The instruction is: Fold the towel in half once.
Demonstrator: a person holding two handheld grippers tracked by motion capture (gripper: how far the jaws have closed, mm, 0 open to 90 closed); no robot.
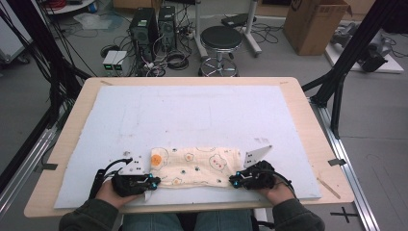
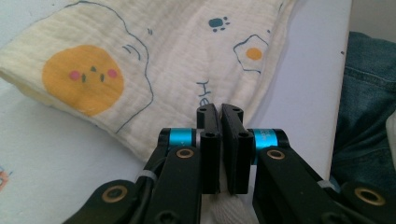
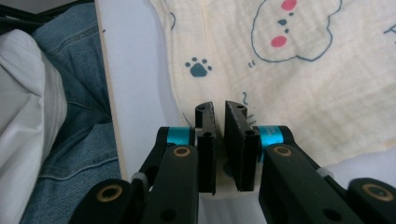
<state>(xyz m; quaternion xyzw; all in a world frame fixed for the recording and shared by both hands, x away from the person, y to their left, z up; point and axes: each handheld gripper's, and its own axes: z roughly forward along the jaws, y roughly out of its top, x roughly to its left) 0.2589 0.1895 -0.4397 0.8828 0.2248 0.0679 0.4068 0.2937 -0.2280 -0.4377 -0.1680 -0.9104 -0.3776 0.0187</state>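
Observation:
A cream cloth [image 1: 197,166] printed with cartoon animals and fried eggs lies folded into a long band near the front edge of the white mat [image 1: 192,115]. My left gripper [image 1: 153,182] is at the cloth's left front corner, and my right gripper [image 1: 234,180] is at its right front corner. In the left gripper view the gripper [image 2: 220,109] has its jaws pressed together with the cloth [image 2: 140,56] edge pinched between them. In the right gripper view the gripper [image 3: 220,106] has its jaws nearly touching, with the cloth [image 3: 303,84] edge caught between them.
The mat covers a wooden table [image 1: 72,144]. The person's jeans [image 2: 369,93] are just past the table's near edge. On the floor beyond the table stand a black stool [image 1: 220,38], computer towers [image 1: 154,24] and a cardboard box [image 1: 312,24].

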